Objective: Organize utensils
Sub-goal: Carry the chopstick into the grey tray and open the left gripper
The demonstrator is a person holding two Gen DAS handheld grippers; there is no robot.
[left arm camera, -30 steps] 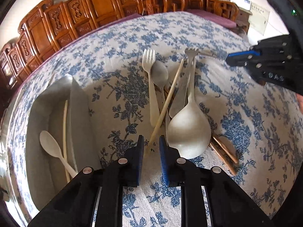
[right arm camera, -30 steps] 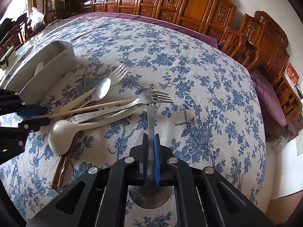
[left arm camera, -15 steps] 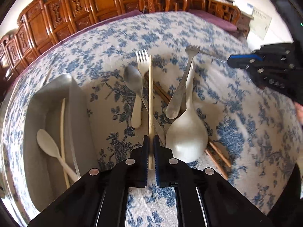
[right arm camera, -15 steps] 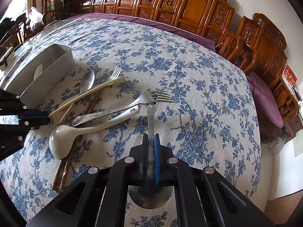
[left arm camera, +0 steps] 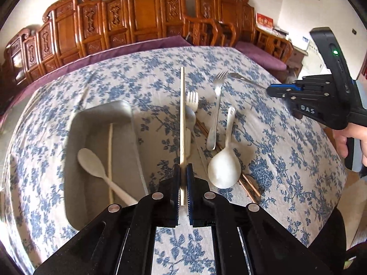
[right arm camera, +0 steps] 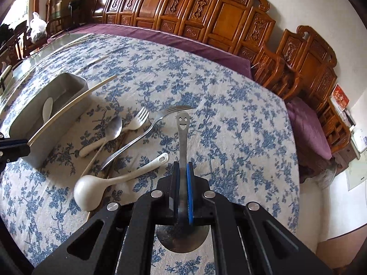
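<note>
Counter [left arm camera: 286, 142] w/ blue floral cloth carries everything. Biggest item: grey metal tray [left arm camera: 75, 151] at its left, already holding a white spoon [left arm camera: 91, 162] and one pale chopstick [left arm camera: 110, 146] lying lengthwise.

Right of tray, loose pile on the cloth: white ladle [right arm camera: 91, 190], bowl nearest the camera, handle slanting away. Ceramic or plastic by the look, prob. heaviest piece, bowl-heavy, so grip the handle close to the bowl. Steel fork [right arm camera: 142, 135] and steel spoon [right arm camera: 112, 129] are stiff, smooth, likely slippery; pinch mid-handle on the flat faces. White-handled fork [right arm camera: 135, 123] beside them, lighter. Brown chopsticks [left arm camera: 248, 188] partly under the ladle; thin, hard to get under.

Left gripper [left arm camera: 182, 183]: fingers clamped on a pale chopstick [left arm camera: 182, 114] near its end, stick pointing straight ahead, lifted off the cloth, just right of the tray. Light and rigid, but the end grip may let it pivot.

Right gripper [right arm camera: 182, 188]: fingers clamped on a steel spoon w/ smiley handle [right arm camera: 182, 133], gripped low on the handle by the bowl, handle sticking forward above the counter. Balance there looks ok.
</note>
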